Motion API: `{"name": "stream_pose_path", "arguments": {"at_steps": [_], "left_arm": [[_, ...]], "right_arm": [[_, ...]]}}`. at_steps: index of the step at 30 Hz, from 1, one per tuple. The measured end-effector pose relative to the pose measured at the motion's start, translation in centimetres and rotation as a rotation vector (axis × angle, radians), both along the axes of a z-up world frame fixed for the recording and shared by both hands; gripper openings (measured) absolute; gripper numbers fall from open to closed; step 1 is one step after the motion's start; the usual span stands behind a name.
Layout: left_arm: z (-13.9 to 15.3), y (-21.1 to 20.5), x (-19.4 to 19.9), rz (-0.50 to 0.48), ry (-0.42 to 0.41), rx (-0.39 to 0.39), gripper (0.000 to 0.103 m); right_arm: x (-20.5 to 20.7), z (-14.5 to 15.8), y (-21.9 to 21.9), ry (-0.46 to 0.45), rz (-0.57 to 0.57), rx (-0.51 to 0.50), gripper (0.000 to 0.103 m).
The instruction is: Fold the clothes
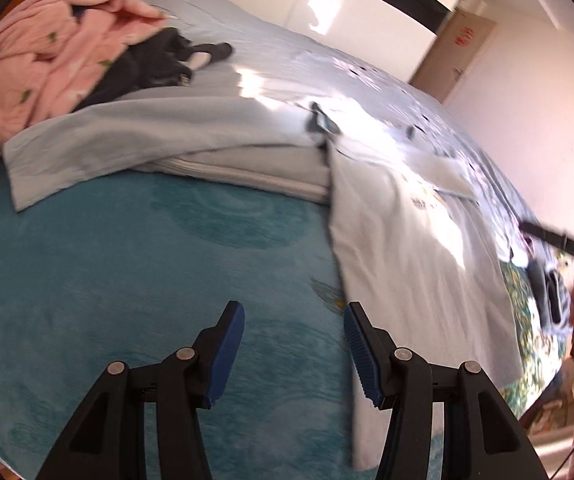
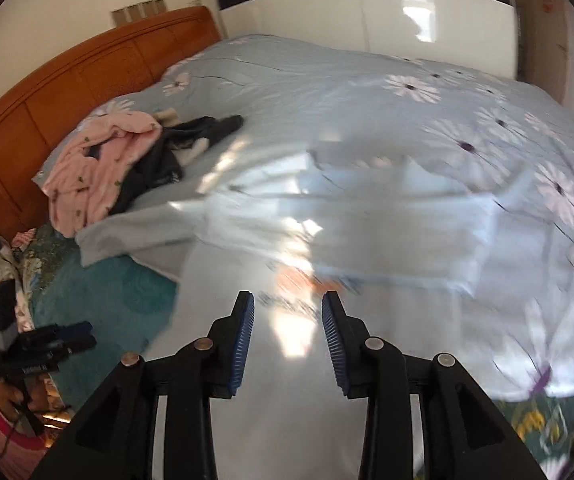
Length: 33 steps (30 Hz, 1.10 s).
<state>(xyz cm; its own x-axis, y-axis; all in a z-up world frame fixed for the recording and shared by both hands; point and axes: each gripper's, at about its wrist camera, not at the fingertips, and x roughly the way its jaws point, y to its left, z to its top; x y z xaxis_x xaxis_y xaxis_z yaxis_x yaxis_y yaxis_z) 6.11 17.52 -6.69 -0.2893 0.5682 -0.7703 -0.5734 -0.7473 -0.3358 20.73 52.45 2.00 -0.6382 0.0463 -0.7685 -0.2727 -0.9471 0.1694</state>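
A pale blue-white garment (image 1: pixel 411 248) lies spread on the bed; it also shows in the right wrist view (image 2: pixel 327 248), with a blurred print near its middle. My left gripper (image 1: pixel 293 354) is open and empty, above the teal blanket (image 1: pixel 127 272) just left of the garment's edge. My right gripper (image 2: pixel 287 340) is open and empty, hovering over the garment's near part. The left gripper also appears in the right wrist view (image 2: pixel 47 344) at the lower left, and the right gripper shows at the right edge of the left wrist view (image 1: pixel 567 240).
A pink garment (image 2: pixel 99 160) and a dark garment (image 2: pixel 175 148) lie piled near the wooden headboard (image 2: pixel 87 68). A grey-blue floral duvet (image 2: pixel 407 92) covers the bed. A folded grey sheet (image 1: pixel 147 132) lies across the teal blanket. White wall and a door (image 1: pixel 459 52) stand beyond.
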Motion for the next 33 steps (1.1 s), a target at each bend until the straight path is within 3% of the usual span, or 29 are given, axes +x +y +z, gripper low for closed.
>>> {"name": "stream_pose_path", "arguments": {"at_steps": [3,8,13,16,19,22,23,24,27,31,33], "left_arm": [[-0.5,1.4,1.6,-0.048,0.012,-0.044,0.056],[1.2,2.1,3.9,-0.043,0.158,-0.141,0.056],[4.3,0.8,4.6,0.013,0.234,-0.101,0.056],[4.4,0.6,4.2,-0.013,0.125,-0.010,0.062],[2.2,1.1,4.2,-0.029,0.007,-0.039,0.062],[-0.1,1.2,5.6,-0.056,-0.042,-0.093,0.062],[-0.7,1.2,6.2,-0.069,-0.066,-0.097,0.062],[-1.2,1.2,6.7,-0.084,-0.090,-0.094,0.062],[-1.8,1.4,8.0,-0.109,-0.129,-0.076,0.062],[-1.7,1.3,8.4,-0.090,-0.159,-0.034,0.060],[-1.9,1.2,8.2,-0.077,-0.177,-0.013,0.051]], "right_arm": [[7.7,-3.8,1.5,-0.069,-0.150,-0.044,0.036],[15.3,-8.6,-0.3,-0.093,-0.210,-0.225,0.036],[16.5,-9.4,-1.9,-0.029,-0.230,-0.252,0.037],[16.0,-9.7,-2.3,-0.002,-0.223,-0.298,0.037],[15.5,-9.9,-3.6,0.001,-0.213,-0.264,0.038],[15.8,-10.1,-3.7,0.029,-0.231,-0.301,0.031],[15.9,-10.2,-3.7,0.039,-0.238,-0.317,0.016],[16.1,-10.3,-3.7,0.045,-0.242,-0.331,0.010],[16.8,-10.1,-3.5,0.081,-0.249,-0.339,0.007],[18.9,-8.5,-2.1,0.135,-0.335,-0.277,0.007],[19.7,-8.4,-1.3,0.133,-0.362,-0.271,0.007]]}}
